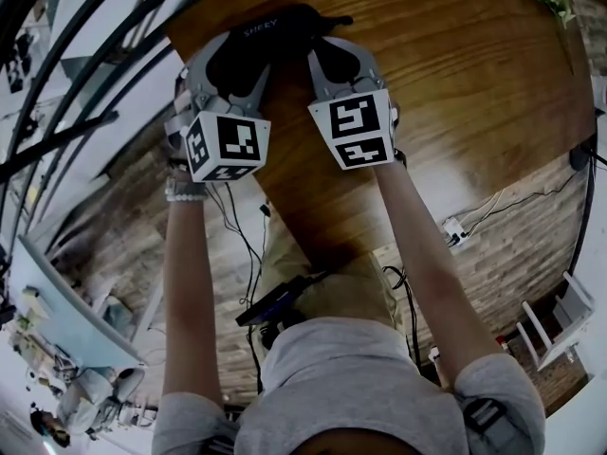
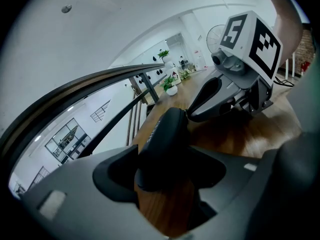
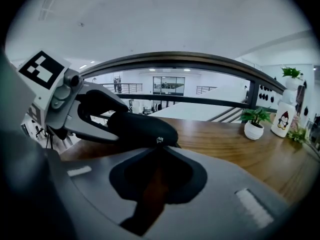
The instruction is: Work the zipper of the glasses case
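I'm over a brown wooden table [image 1: 455,93] in a bright white hall, and a dark railing [image 3: 190,61] runs behind its far edge.

The left gripper [image 1: 239,63] is clamped on the near-left end of the glasses case [image 1: 270,34]. In its own view the jaws sit moderately apart, with the rounded black end of the case [image 2: 162,144] filling the gap between them. The right gripper [image 1: 340,53] is pinched almost closed. In its view only a thin slit of wood shows between the jaws, and the tips meet on the small metal zipper pull [image 3: 159,140] at the case's other end [image 3: 140,126].

The case is held just above the table near the far-left corner. Its long axis runs left to right across my head view, roughly along the table edge. One end points into the left gripper [image 3: 112,115] and the other toward the right gripper [image 2: 192,115], so the two grippers face each other along its length. Pale lettering shows on the case's upper face, but I can't read it.

Farther right on the table, well apart from the case, is a potted plant [image 3: 254,124].
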`<move>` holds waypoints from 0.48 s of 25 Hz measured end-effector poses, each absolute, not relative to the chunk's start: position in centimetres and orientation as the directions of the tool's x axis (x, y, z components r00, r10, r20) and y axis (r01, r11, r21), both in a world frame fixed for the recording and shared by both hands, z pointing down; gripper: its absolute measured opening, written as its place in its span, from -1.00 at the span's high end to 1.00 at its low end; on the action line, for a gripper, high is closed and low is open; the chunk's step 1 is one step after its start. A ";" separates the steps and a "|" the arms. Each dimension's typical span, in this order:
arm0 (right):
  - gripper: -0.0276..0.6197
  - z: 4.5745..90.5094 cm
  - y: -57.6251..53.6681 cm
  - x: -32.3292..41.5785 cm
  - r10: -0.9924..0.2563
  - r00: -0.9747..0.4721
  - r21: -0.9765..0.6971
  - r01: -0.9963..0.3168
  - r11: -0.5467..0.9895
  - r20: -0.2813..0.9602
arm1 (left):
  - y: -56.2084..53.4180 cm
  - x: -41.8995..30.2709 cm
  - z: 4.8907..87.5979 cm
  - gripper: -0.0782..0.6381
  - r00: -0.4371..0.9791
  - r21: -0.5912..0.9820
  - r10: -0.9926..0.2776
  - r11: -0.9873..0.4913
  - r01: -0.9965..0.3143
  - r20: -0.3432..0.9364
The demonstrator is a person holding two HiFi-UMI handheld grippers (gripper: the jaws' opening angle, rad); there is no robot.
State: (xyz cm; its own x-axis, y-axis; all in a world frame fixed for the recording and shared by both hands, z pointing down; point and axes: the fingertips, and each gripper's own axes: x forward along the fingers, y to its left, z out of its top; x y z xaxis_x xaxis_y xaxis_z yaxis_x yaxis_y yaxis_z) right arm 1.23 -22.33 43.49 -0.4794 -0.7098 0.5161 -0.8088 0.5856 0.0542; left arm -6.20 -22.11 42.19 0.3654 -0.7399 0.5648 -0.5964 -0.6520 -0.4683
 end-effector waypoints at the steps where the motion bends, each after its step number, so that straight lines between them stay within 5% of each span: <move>1: 0.81 43.5 -22.3 1.3 -0.712 -0.475 0.056 -0.812 0.581 0.517 | -22.1 -6.2 42.2 -0.01 0.366 -0.467 -0.739 -0.653 -0.596 0.565; 12: 0.73 43.7 -22.0 0.8 -0.703 -0.478 0.080 -0.795 0.601 0.526 | -22.1 -6.2 42.1 -0.01 0.367 -0.471 -0.743 -0.650 -0.597 0.560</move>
State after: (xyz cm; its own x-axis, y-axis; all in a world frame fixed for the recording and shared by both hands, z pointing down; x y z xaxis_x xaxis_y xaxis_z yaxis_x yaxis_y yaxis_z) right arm 0.82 -22.01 43.72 -0.4782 -0.7030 0.5264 -0.7955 0.6007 0.0796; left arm -6.20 -22.08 42.14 0.3670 -0.7429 0.5598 -0.5972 -0.6496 -0.4705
